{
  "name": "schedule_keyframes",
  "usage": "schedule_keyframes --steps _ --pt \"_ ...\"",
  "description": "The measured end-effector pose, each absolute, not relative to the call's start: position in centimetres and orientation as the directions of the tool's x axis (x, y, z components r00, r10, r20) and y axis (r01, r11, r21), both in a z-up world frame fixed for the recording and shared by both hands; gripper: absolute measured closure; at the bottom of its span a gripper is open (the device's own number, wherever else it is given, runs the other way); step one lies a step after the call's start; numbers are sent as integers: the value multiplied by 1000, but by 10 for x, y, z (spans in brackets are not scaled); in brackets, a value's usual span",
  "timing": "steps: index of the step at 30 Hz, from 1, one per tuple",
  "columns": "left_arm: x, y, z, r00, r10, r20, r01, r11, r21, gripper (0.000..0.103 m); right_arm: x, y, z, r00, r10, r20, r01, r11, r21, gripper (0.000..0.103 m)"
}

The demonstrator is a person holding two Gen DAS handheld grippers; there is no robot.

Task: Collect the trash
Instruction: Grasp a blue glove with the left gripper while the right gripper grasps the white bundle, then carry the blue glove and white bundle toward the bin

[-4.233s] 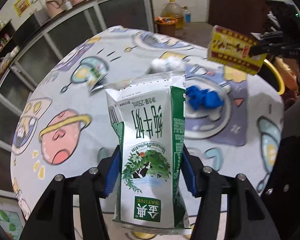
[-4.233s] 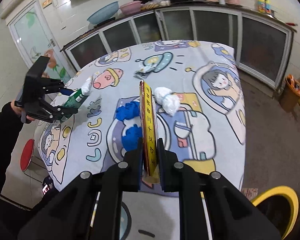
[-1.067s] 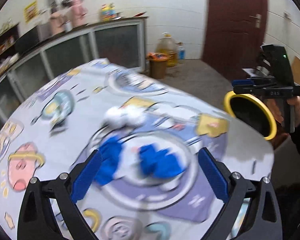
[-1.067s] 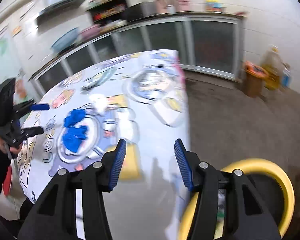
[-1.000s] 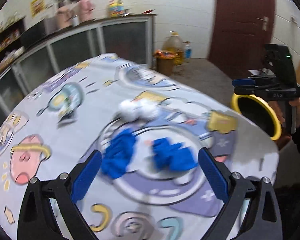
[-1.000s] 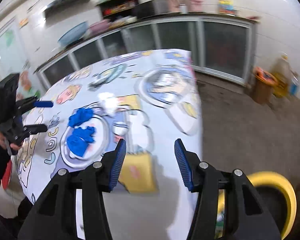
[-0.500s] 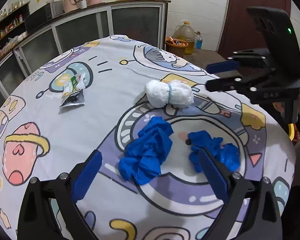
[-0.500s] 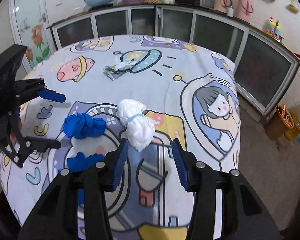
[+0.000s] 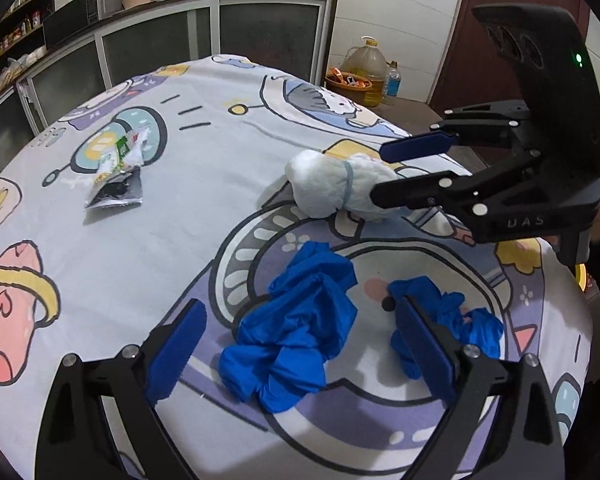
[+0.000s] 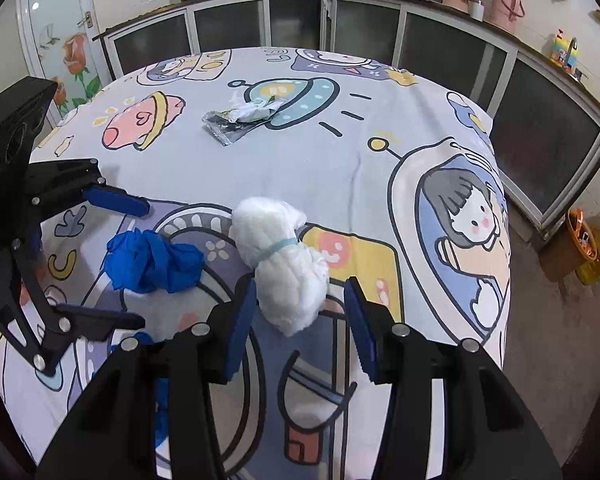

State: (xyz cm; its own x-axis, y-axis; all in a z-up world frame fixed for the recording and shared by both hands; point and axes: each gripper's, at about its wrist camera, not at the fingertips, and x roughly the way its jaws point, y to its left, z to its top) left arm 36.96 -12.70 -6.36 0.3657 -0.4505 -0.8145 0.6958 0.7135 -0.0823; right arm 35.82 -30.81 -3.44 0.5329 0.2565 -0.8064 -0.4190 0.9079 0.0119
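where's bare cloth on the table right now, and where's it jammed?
Free: the wide stretch between the torn wrapper and the white bundle, and the girl-print side of the tablecloth beyond the bundle. Crowded: the near ring print, where the two blue gloves, the bundle, the left gripper and the right gripper sit close together.

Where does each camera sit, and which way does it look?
Left wrist: on the left claw, looking down across the table at a blue glove; its own open blue pads show.
Right wrist: on the right claw, looking down at the white bundle between its open pads.
Both show the bundle, the glove, the torn wrapper and the other claw.
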Motion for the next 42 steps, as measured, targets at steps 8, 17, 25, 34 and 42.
schedule_keyframes --steps 8,17,25,34,42 --pt "375 -131 -73 367 -437 -821 694 716 -71 47 370 -301 -43 497 255 -830 -414 910 32 74" --pt "368 -107 -52 402 -451 -797 658 748 -91 88 361 -311 -22 489 345 -801 -370 914 168 81" --pt "329 -67 -8 521 -440 -731 572 816 -83 88 328 -317 9 483 447 -753 -381 882 278 81" --pt "268 -42 11 605 -417 -678 498 863 -87 88 271 -333 34 516 490 -703 -363 868 338 81" --pt "230 -55 13 632 -410 -658 468 878 -98 88 226 -358 33 536 500 -680 -310 866 393 81"
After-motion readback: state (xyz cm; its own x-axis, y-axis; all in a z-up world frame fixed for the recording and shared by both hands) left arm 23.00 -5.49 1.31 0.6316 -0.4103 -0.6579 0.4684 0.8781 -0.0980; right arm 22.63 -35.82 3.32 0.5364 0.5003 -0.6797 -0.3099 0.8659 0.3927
